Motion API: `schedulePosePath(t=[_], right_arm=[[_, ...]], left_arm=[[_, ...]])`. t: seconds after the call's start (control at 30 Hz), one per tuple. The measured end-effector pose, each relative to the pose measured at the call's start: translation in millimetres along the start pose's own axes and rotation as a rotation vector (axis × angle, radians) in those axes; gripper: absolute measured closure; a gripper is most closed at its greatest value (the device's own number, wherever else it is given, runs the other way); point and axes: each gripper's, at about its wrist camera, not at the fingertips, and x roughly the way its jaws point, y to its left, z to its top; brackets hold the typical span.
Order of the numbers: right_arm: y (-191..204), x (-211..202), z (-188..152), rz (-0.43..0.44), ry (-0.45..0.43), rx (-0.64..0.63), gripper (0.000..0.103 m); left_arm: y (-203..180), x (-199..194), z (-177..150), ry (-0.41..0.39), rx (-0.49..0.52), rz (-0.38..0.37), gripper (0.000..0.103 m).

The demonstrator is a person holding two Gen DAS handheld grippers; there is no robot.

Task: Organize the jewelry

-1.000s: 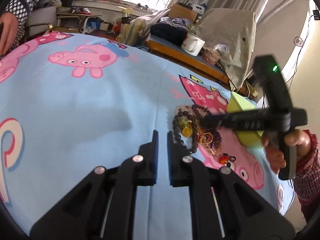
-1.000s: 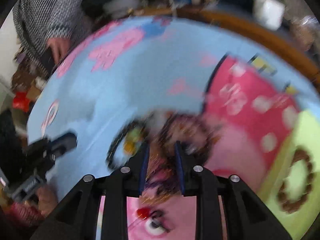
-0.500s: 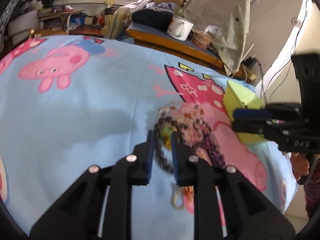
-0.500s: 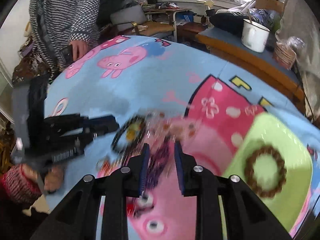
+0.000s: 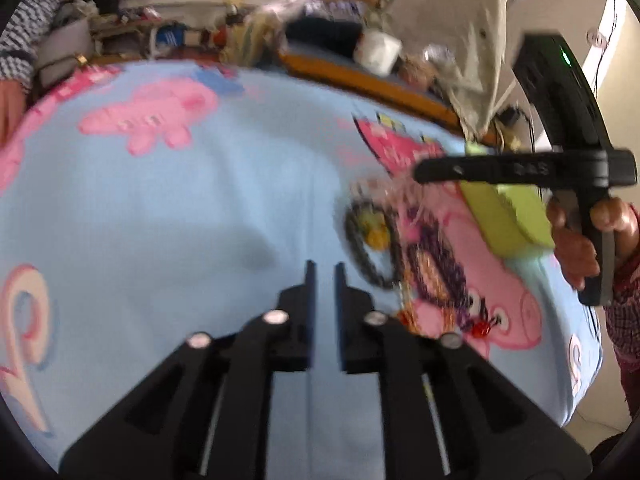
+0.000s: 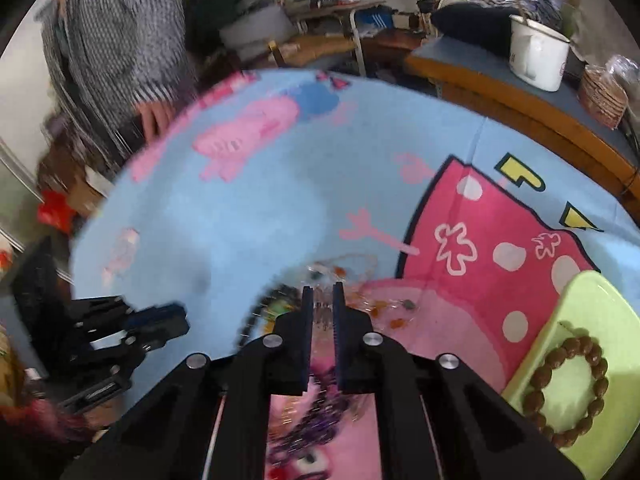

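A tangle of jewelry lies on the blue cartoon-print cloth (image 5: 160, 220): a dark bead bracelet (image 5: 354, 236) around a yellow charm (image 5: 376, 236), and a purple bead strand (image 5: 440, 264). My left gripper (image 5: 322, 272) hovers just left of the pile, its jaws a narrow slit apart with nothing between them. My right gripper (image 6: 322, 292) is shut on a thin chain with small amber stones (image 6: 394, 323), which trails off its tip. The right gripper (image 5: 418, 170) also shows above the pile. A brown bead bracelet (image 6: 534, 396) rests in the green tray (image 6: 600, 300).
The green tray (image 5: 508, 216) sits right of the pile near the cloth's edge. A person in a checked top (image 6: 112, 40) stands at the far left side. Behind the cloth runs a wooden bench with a white mug (image 6: 536, 56) and clutter.
My left gripper has pulled back from the dark bead bracelet, which now lies to its right. The right gripper has risen above the pile with the thin chain.
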Motion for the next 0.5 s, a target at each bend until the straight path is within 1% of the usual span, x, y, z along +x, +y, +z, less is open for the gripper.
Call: schedulePosePath(t=[0.03, 0.07, 0.1, 0.13, 0.17, 0.23, 0.27, 0.33, 0.4, 0.5], right_arm=[[2, -11, 2, 0.016, -0.024, 0.006, 0.103], [4, -24, 4, 0.021, -0.052, 0.003, 0.103], [6, -33, 4, 0.024, -0.071, 0.001, 0.103], [8, -45, 6, 0.031, -0.097, -0.001, 0.103], [11, -54, 9, 0.034, -0.117, -0.004, 0.103], [18, -77, 12, 0.038, -0.163, -0.016, 0.103], [22, -84, 14, 0.043, -0.183, -0.021, 0.103], [29, -104, 17, 0.057, -0.227, -0.034, 0.103], [38, -125, 19, 0.065, -0.273, -0.057, 0.103], [52, -138, 23, 0.082, -0.312, -0.071, 0.103]], left_arm=[[0, -6, 4, -0.025, 0.0, 0.003, 0.076], [-1, -12, 7, -0.048, 0.0, 0.002, 0.061], [-5, -20, 14, -0.086, 0.004, -0.005, 0.055], [-9, -24, 19, -0.109, 0.011, -0.016, 0.045], [-14, -27, 23, -0.125, 0.021, -0.027, 0.041], [-31, -35, 33, -0.169, 0.061, -0.057, 0.039], [-42, -38, 37, -0.192, 0.094, -0.067, 0.037], [-61, -39, 42, -0.214, 0.15, -0.067, 0.031], [-78, -35, 47, -0.226, 0.193, -0.08, 0.03], [-100, -30, 51, -0.227, 0.23, -0.104, 0.03]])
